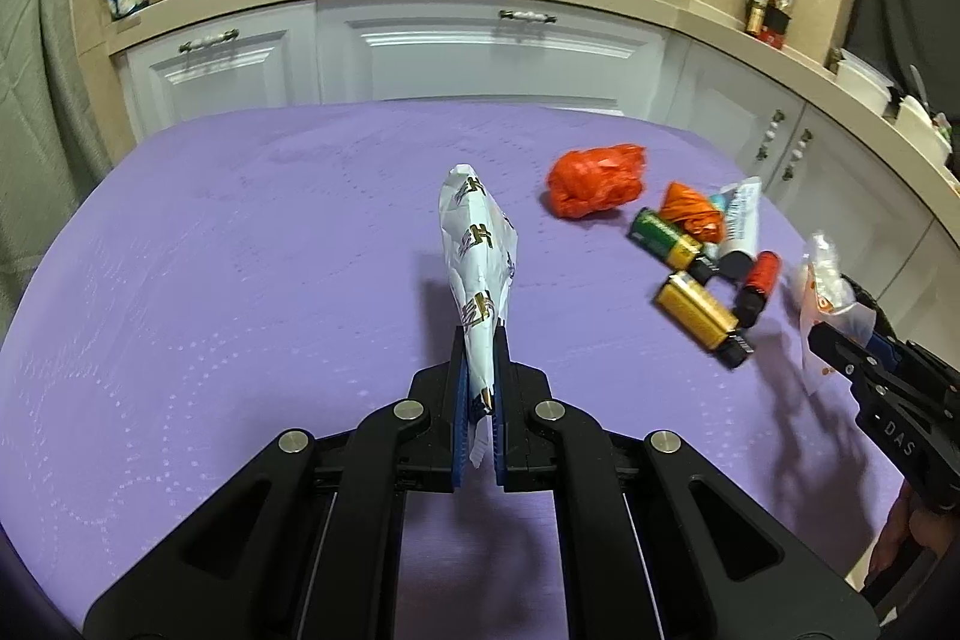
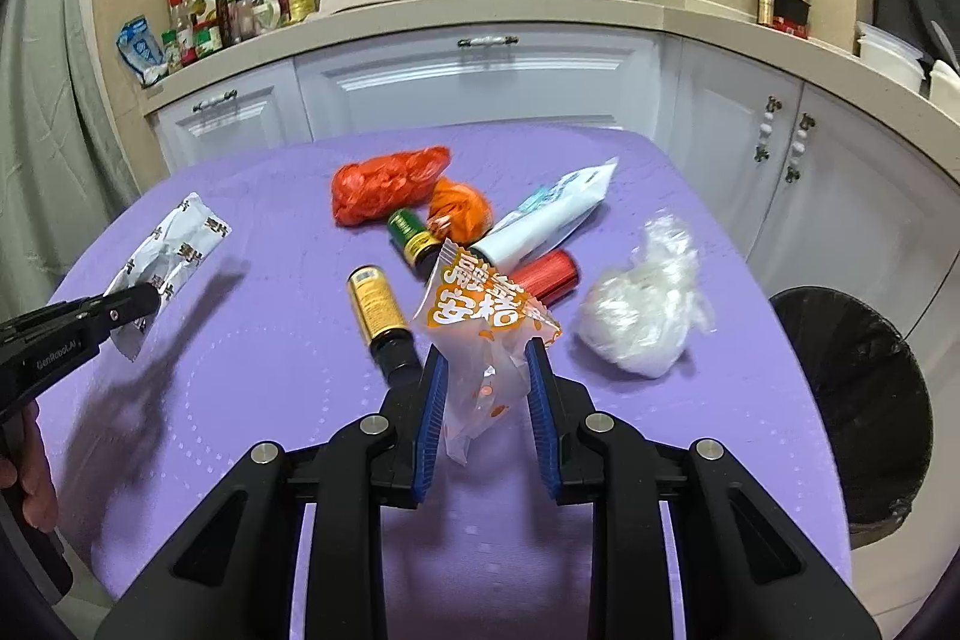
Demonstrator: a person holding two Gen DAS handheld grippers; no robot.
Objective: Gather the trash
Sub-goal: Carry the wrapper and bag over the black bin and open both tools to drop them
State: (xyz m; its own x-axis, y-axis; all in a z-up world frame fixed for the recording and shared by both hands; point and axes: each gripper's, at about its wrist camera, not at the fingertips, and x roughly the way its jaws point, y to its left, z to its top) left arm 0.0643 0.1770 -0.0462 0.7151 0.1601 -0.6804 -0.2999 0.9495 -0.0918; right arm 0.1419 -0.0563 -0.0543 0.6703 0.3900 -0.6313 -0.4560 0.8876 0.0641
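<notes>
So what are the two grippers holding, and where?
Left gripper pinches the white wrapper by its lower end. Right gripper holds the orange-printed clear bag around its lower half.

Both wrist views close above purple table (image 1: 240,250), facing kitchen counter (image 2: 480,10), sharing central litter

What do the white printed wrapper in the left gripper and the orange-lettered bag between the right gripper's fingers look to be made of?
White printed wrapper: looks like thin glossy plastic or foil-lined film; it creases sharply and shines, held by the left gripper. Orange-lettered bag: thin translucent plastic film, probably; the purple tablecloth shows faintly through its lower part. The right gripper sits around it, and whether the pads touch it is unclear.
</notes>
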